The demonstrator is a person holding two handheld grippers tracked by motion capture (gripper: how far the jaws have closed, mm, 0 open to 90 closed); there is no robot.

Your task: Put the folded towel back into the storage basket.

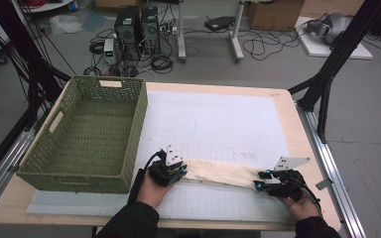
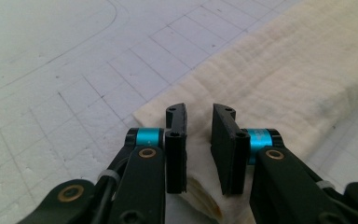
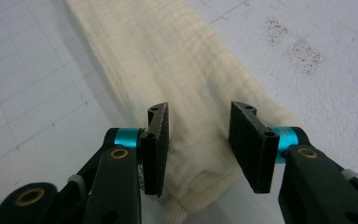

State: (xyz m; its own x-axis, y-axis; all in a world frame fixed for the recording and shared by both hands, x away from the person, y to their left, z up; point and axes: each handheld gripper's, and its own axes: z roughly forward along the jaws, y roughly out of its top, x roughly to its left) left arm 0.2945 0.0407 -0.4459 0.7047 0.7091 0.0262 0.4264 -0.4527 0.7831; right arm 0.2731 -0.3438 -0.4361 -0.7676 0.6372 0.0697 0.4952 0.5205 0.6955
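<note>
Folded cream cloth (image 1: 223, 173) lying as a long strip across the near part of the white mat (image 1: 213, 119). Left gripper (image 2: 199, 140) at its left end, right gripper (image 3: 208, 140) at its right end — both spread, jaws straddling the fabric without pinching. Green basket (image 1: 134, 129) far left.

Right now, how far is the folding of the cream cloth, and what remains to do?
Done: the cream cloth already lies folded into a long narrow band on the white mat. In hand: the left gripper and the right gripper each sit at one end of the band, jaws apart around the cloth, not pressing it. Left, probably: to grip both ends, fold again, and perhaps put it in the green basket, which holds nothing.
</note>
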